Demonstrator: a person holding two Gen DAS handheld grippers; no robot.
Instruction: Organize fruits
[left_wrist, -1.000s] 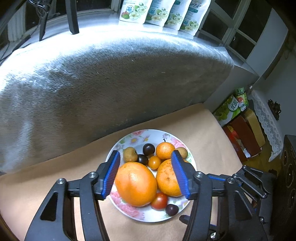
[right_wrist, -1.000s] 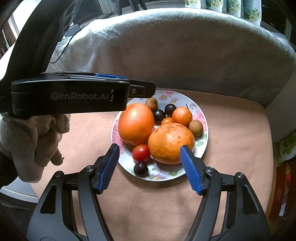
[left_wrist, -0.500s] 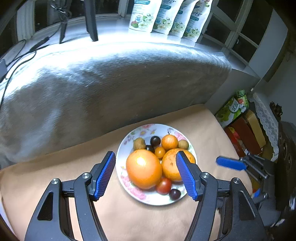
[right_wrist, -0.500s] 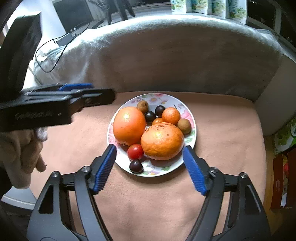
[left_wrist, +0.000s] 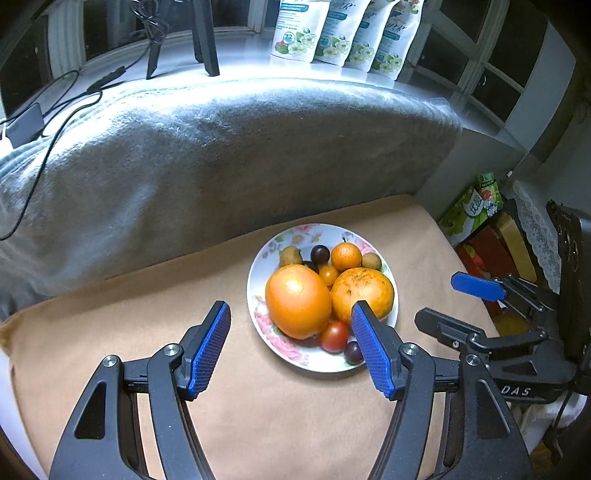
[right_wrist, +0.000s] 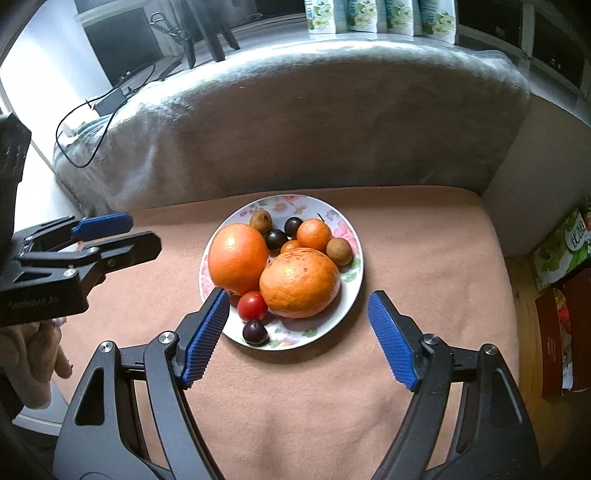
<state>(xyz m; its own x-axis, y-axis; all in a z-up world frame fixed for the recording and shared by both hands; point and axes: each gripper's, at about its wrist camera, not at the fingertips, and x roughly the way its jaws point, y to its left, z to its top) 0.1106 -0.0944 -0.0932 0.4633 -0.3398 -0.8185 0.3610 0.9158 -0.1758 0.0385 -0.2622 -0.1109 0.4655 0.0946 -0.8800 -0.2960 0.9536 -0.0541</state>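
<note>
A floral white plate (left_wrist: 258, 295) (right_wrist: 351, 236) sits on a tan cushion and holds two large oranges (left_wrist: 297, 301) (right_wrist: 299, 282), a small mandarin (right_wrist: 313, 234), a red cherry tomato (right_wrist: 252, 305), dark grapes (right_wrist: 255, 331) and small brown fruits (right_wrist: 338, 251). My left gripper (left_wrist: 290, 347) is open and empty, above the plate's near-left side. My right gripper (right_wrist: 297, 338) is open and empty, over the plate's near edge. Each gripper shows in the other's view, the right one (left_wrist: 476, 295) and the left one (right_wrist: 107, 232).
A grey blanket-covered backrest (left_wrist: 221, 155) rises behind the tan cushion (right_wrist: 406, 258). White pouches (left_wrist: 343, 33) and tripod legs (left_wrist: 203, 37) stand on the sill beyond. Boxes (left_wrist: 480, 229) lie on the floor at right. A cable (right_wrist: 88, 122) trails at left.
Both grippers have pulled back and up from the plate, so the fruit looks smaller and farther. Both stay open and empty. The fruit has not moved.
</note>
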